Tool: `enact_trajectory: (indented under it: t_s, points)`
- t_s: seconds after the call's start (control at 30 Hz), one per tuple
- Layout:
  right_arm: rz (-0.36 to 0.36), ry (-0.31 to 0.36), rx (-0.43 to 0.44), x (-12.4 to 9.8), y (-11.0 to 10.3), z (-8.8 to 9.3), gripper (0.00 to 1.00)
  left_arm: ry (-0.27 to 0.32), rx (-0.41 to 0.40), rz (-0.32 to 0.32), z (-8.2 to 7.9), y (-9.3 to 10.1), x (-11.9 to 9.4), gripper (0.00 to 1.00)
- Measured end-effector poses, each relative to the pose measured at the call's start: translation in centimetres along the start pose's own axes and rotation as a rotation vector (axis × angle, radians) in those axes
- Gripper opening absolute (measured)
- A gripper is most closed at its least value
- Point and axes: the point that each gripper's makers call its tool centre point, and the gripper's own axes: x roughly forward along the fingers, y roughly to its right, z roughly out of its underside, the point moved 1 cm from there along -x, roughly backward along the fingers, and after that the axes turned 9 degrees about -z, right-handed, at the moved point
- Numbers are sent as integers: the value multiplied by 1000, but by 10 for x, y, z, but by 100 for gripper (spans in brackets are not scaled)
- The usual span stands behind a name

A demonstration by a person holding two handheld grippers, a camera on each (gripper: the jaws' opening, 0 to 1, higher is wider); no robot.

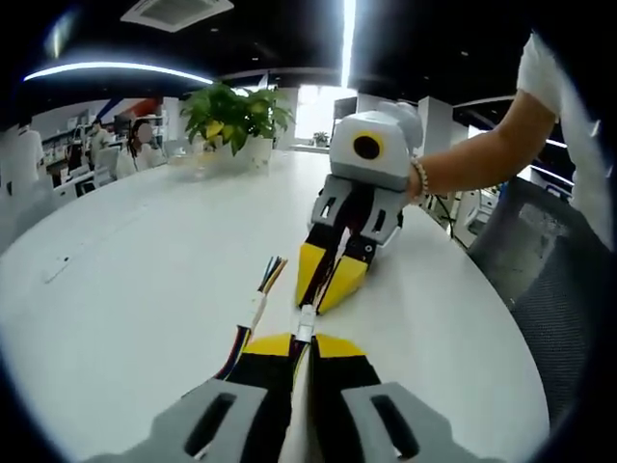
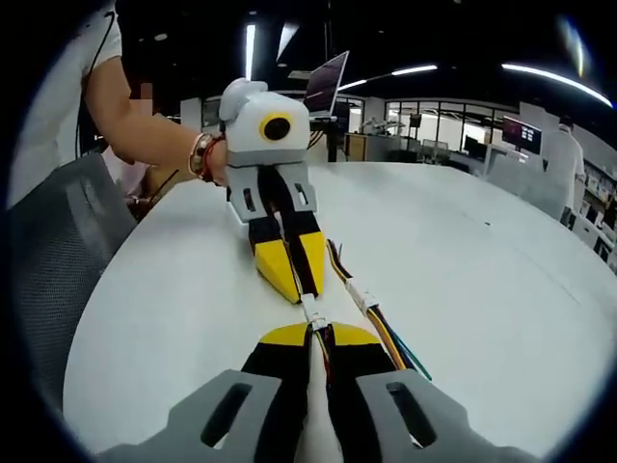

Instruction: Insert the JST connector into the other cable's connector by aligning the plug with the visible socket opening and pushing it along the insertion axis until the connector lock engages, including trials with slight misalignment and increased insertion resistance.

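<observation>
My left gripper [image 1: 305, 340] is shut on a thin cable whose small white JST connector [image 1: 305, 325] pokes out just past its yellow tips. Facing it tip to tip, my right gripper [image 1: 315, 294] is shut on the other cable. In the right gripper view the white connector [image 2: 312, 311] bridges the short gap between my right gripper [image 2: 316, 334] and my left gripper [image 2: 301, 292]. The two connector halves lie in one line and touch; I cannot tell how deep the plug sits. Both grippers rest low on the white table [image 1: 145, 280].
A second cable of coloured wires [image 1: 262, 287] with its own white connector [image 2: 362, 295] lies on the table beside the grippers. A potted plant [image 1: 236, 116] stands at the far end. A grey mesh chair [image 1: 545, 260] sits by the table edge, beside a person's arm [image 1: 472, 159].
</observation>
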Motion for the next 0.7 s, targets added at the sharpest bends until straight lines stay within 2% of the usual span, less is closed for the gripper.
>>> enact_trajectory:
  t_s: [0.1, 0.7]
  points:
    - [1, -4, -3, 1, 0, 0, 4, 6, 28, -3, -1, -1, 1, 0]
    - [8, -6, 7, 2, 1, 2, 4, 2, 34, 1, 2, 0, 0, 0]
